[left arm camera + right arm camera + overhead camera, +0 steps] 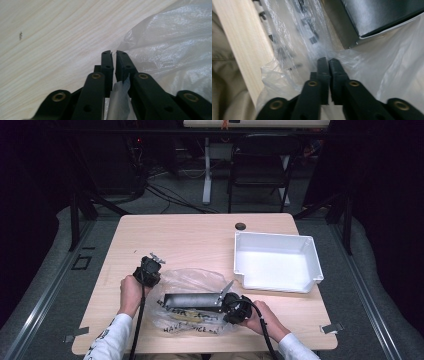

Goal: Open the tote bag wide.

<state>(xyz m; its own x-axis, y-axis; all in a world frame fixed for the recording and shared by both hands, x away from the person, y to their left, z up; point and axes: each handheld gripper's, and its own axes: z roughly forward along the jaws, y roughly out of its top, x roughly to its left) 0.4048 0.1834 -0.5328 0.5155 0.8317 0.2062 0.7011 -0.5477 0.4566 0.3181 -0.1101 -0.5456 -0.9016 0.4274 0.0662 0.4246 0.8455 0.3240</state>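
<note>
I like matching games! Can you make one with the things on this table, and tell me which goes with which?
Things:
1. plastic bag
2. tray
3. box
4. left hand-held gripper

Descriptions:
A. white, open on top, at the table's right side
B. black and long, lying inside something see-through
C. clear and crinkled, with dark writing
D. shut on a bit of thin plastic

Pairs: 1-C, 2-A, 3-B, 4-D

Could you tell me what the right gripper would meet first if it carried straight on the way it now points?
The right gripper, shut on the clear plastic bag, points into more bag film. Just past that lies the black box inside the bag, probably the first solid thing, though depth is hard to judge.
</note>
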